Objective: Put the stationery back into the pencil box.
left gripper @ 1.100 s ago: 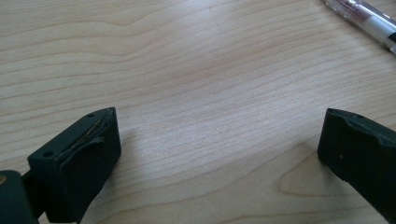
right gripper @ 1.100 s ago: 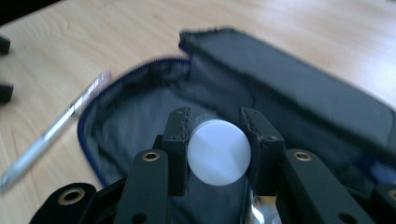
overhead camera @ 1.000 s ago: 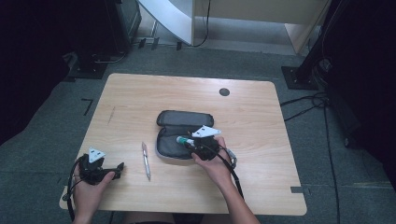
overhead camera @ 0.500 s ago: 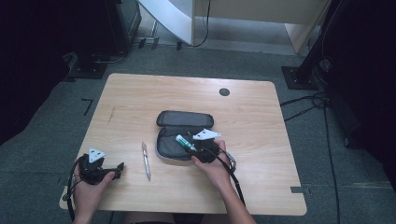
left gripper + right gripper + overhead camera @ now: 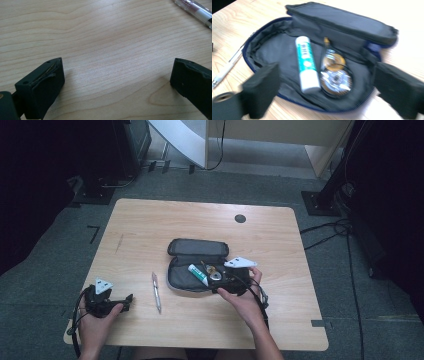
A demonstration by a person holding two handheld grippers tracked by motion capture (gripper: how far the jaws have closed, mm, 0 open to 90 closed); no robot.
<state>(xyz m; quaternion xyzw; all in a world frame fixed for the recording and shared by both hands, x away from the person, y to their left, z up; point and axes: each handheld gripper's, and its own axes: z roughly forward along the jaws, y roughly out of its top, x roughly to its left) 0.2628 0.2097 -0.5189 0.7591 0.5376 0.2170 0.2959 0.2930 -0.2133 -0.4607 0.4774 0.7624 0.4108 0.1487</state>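
The wooden counter [image 5: 150, 235] carries an open black pouch [image 5: 197, 251] near its middle, the lid folded back toward the far side and the near half lying flat. Inside that near half rest a white tube with green print [image 5: 198, 274] and, just to its right, a clear tape dispenser [image 5: 335, 75] with a yellowish roll. The right tool [image 5: 226, 280] sits at the pouch's near right edge — its jaws have just been opening and now stand wide apart, with nothing pressed between them; the tube and dispenser lie beyond the jaws. At the near left corner the left tool [image 5: 122, 301] rests low over the wood, jaws spread and holding nothing. Between the two, left of the pouch, lies a pen [image 5: 156, 291] — touched by neither tool.
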